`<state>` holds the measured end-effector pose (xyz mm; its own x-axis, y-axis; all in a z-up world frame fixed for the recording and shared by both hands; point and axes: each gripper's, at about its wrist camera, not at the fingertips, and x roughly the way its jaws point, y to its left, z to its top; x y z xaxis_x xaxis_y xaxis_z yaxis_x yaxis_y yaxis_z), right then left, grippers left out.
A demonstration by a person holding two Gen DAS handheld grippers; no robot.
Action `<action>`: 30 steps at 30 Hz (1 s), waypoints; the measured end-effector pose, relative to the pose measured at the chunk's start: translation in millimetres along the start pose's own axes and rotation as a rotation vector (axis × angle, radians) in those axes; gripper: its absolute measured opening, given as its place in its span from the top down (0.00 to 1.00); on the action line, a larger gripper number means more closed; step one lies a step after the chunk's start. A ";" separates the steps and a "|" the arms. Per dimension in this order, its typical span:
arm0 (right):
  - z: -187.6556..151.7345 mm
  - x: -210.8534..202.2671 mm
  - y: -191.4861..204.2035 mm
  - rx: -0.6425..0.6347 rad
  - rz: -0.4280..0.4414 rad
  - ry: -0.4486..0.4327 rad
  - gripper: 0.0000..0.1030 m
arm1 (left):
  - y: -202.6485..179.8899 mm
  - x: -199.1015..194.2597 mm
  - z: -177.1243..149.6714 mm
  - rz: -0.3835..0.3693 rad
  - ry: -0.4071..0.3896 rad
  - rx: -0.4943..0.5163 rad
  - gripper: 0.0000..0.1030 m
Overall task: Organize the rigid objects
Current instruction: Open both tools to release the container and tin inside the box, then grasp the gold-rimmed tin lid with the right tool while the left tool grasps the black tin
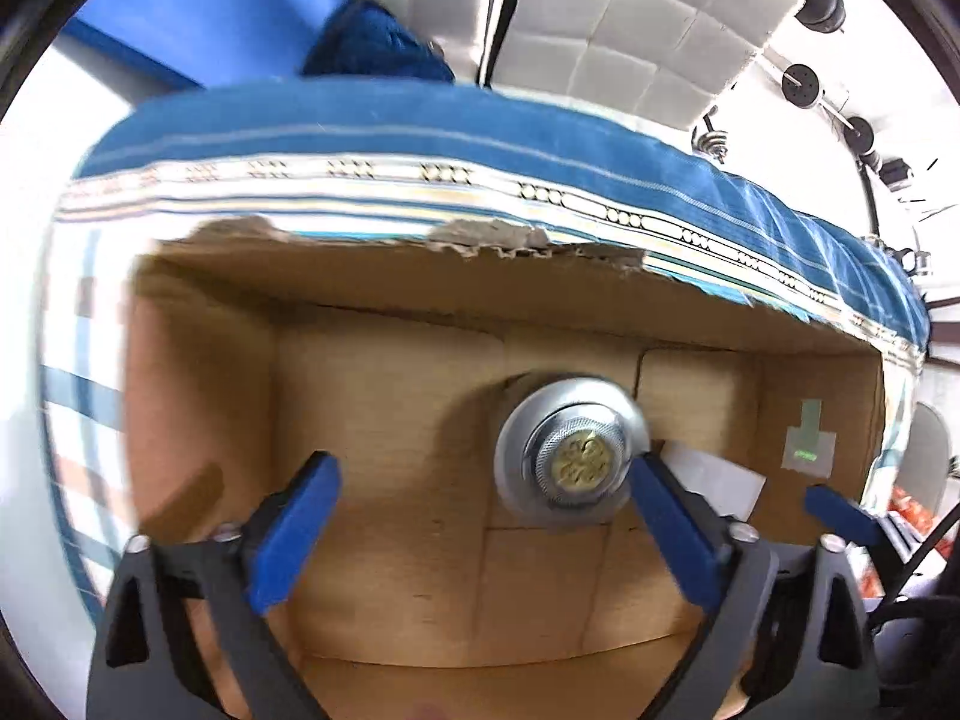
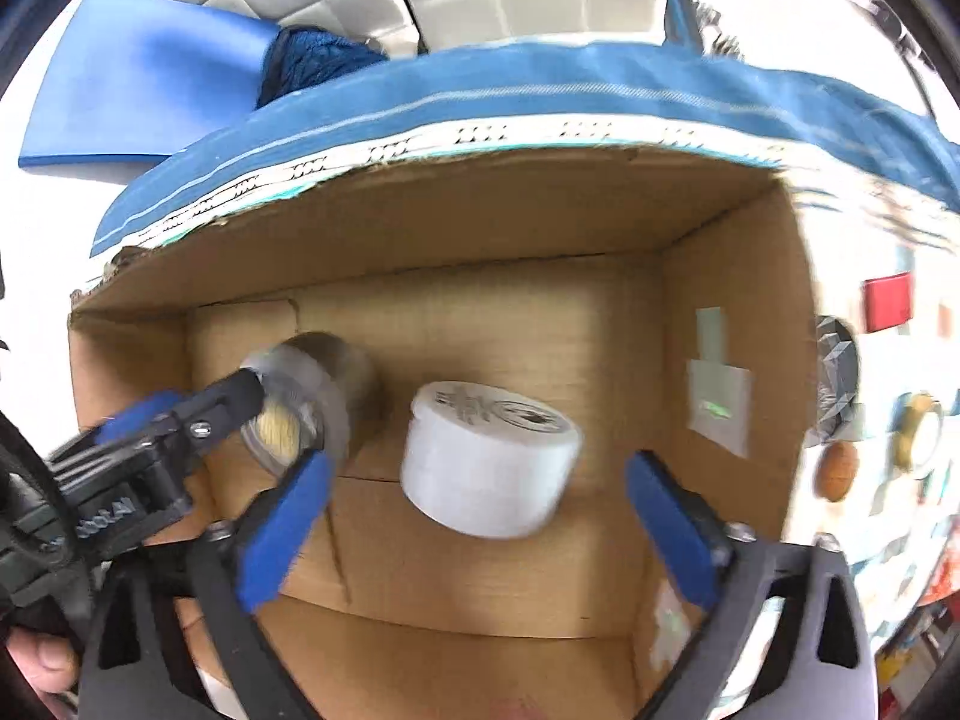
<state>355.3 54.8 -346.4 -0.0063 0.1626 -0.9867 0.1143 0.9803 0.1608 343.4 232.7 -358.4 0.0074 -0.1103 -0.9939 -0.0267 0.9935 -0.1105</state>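
An open cardboard box point(image 1: 384, 282) sits on a blue striped cloth; it also shows in the right wrist view point(image 2: 732, 276). In the left wrist view a silver round jar with a gold centre point(image 1: 573, 447) lies on the box floor. My left gripper point(image 1: 483, 477) is open above the floor, with the jar just inside its right finger. In the right wrist view a white round tub point(image 2: 489, 459) is inside the box between the fingers of my open right gripper point(image 2: 480, 474). The left gripper point(image 2: 198, 420) reaches in from the left beside the silver jar point(image 2: 312, 396).
Blue striped cloth point(image 1: 420, 138) covers the table around the box. A blue board point(image 2: 138, 72) and dark blue yarn point(image 2: 312, 60) lie beyond it. Small objects point(image 2: 837, 471) lie on the cloth right of the box. A white label point(image 2: 717, 396) is on the right box wall.
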 end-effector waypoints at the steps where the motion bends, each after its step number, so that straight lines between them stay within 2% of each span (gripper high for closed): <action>1: -4.1 -5.3 -0.3 -0.007 -0.014 -0.017 0.00 | 0.7 -7.2 -3.2 0.016 -0.019 0.010 0.00; 6: -22.0 -13.7 2.1 -0.023 -0.043 -0.035 0.00 | 6.7 -23.9 -21.9 0.035 -0.062 0.016 0.00; 15: -69.3 -27.7 11.6 -0.054 -0.069 -0.090 0.00 | 1.8 -48.0 -81.6 0.042 -0.146 0.017 0.00; 24: -120.8 -70.4 12.3 -0.100 -0.015 -0.161 0.00 | -10.3 -96.6 -122.7 0.060 -0.249 0.007 0.00; 30: -141.4 -111.8 -4.8 -0.114 0.044 -0.209 0.00 | -44.0 -133.1 -136.6 0.045 -0.318 0.030 0.00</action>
<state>215.1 47.6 -233.4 0.2033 0.1902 -0.9605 -0.0029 0.9811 0.1936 207.0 199.9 -221.9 0.3194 -0.0573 -0.9459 -0.0049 0.9981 -0.0621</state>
